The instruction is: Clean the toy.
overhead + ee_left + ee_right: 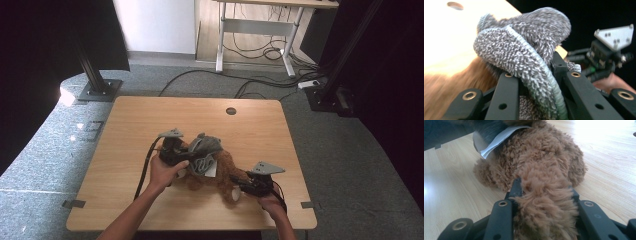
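Tugging risks tearing, as the left gripper [536,82] clamps the grey knitted garment [524,47] while the right gripper [544,195] pinches the brown plush toy's [541,162] leg.

My left gripper [181,149]: black body, grey three-cornered plate on top, black cable trailing off its rear; my right gripper [239,182]: same build, grey plate with small screws; jaws on both are black bars with brass-ringed rivet holes; forearms bare, no sleeves.
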The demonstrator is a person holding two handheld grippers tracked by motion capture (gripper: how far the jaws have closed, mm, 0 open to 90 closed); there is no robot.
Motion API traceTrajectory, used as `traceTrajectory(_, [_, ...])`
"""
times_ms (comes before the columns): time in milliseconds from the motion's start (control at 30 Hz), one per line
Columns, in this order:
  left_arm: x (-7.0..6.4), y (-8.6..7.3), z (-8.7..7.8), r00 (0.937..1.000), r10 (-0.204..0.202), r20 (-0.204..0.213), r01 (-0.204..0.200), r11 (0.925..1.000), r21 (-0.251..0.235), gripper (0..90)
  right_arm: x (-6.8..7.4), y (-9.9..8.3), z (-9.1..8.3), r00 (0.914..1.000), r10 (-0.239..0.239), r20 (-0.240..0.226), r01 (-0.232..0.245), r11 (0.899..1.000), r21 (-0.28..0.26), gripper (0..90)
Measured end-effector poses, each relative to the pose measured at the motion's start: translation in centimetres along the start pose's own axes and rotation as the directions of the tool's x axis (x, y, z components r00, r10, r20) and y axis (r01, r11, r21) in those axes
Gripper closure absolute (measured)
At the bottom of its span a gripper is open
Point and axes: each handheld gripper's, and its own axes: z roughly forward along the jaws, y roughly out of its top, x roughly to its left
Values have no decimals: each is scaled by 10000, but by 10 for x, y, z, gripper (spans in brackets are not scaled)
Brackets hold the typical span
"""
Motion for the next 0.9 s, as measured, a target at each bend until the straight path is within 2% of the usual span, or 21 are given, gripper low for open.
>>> traceTrajectory(100, [-6,12,21,9999,145,9,-145,9993,340,726,0,-1,0,10000,-38,-15,38,10000,24,631])
traceTrajectory(133, [-6,12,21,9999,145,9,-145,9993,340,725,0,-1,0,10000,-38,-15,38,10000,24,631])
traceTrajectory(167, [-11,13,37,9997,237,-26,-235,9973,699,725,0,-2,1,10000,11,5,-11,10000,30,632])
traceTrajectory(233, [-14,10,49,9995,307,-15,-304,9947,978,725,-1,-2,1,10000,32,5,-32,10000,40,632])
traceTrajectory(300, [-20,2,61,9973,722,-166,-692,9880,1384,726,0,-2,1,10000,15,1,-15,10000,50,632])
traceTrajectory(400, [-26,-9,70,9917,1247,-309,-1173,9771,1772,730,1,-2,1,10000,30,-15,-30,10000,54,632])
traceTrajectory(433, [-27,-11,70,9892,1416,-372,-1326,9743,1819,731,1,-2,1,10000,52,-53,-51,10000,80,632])
traceTrajectory(467, [-27,-11,70,9892,1416,-372,-1326,9743,1819,732,0,-3,1,10000,25,-79,-24,10000,93,632])
traceTrajectory(600, [-27,-14,63,9821,1772,-638,-1634,9700,1799,738,0,-3,1,9999,73,-111,-72,10000,44,634])
traceTrajectory(667, [-26,-14,61,9804,1822,-749,-1671,9704,1742,741,-1,-3,0,9999,64,-140,-63,10000,38,635])
traceTrajectory(767, [-14,-13,43,9767,1693,-1317,-1524,9798,1293,743,-2,-4,-1,9997,146,-202,-145,9999,38,637])
traceTrajectory(900, [11,-13,22,9756,1173,-1858,-984,9893,1080,744,-3,-4,-1,9996,96,-270,-96,10000,8,638])
